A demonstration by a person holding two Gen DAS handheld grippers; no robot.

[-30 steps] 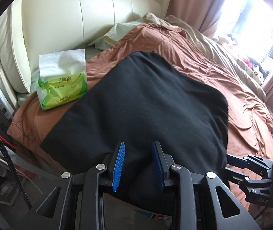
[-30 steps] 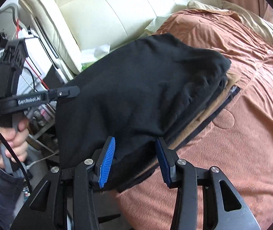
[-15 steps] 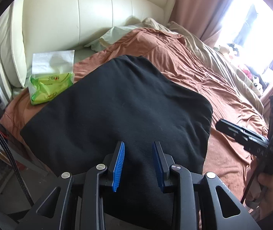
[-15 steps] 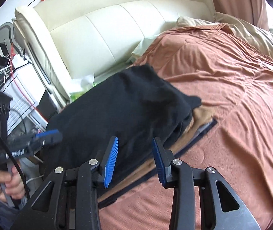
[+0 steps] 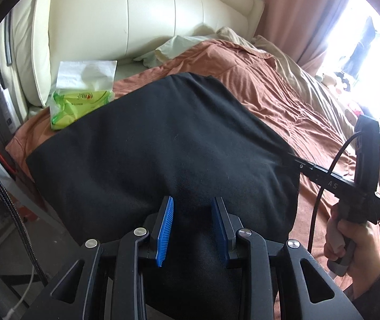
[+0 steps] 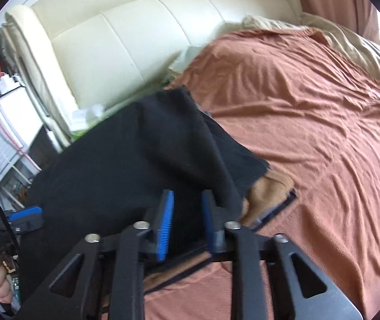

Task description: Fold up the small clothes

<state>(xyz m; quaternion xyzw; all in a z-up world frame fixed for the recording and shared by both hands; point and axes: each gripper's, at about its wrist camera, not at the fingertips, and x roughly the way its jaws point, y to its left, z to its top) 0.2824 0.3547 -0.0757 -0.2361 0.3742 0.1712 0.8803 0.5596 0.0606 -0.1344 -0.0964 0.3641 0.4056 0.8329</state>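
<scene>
A black garment [image 5: 163,138] lies across the near corner of the bed, its near part hanging over the edge. My left gripper [image 5: 192,202] is shut on a bunched fold at its near edge; the right wrist view shows that gripper [image 6: 27,214] at the cloth's left side. My right gripper [image 6: 187,196] has the garment's [image 6: 136,146] right corner between its pads, and its jaws are closing. Seen from the left wrist, the right gripper [image 5: 292,160] pinches that corner and creases run out from it. A brown garment [image 6: 270,189] with a dark trim lies under the black one.
The rust-coloured bedspread [image 6: 310,106] stretches away to the right. A cream padded headboard [image 5: 136,13] stands behind. A green tissue pack [image 5: 80,101] lies at the bed's left corner. A hand [image 5: 355,240] holds the right gripper's handle. Shelves and cables [image 6: 0,122] are at the left.
My right gripper has pulled back toward the near right, and its jaws have narrowed onto the garment's corner. The black cloth now lies flatter and wider. My left gripper shifted slightly.
</scene>
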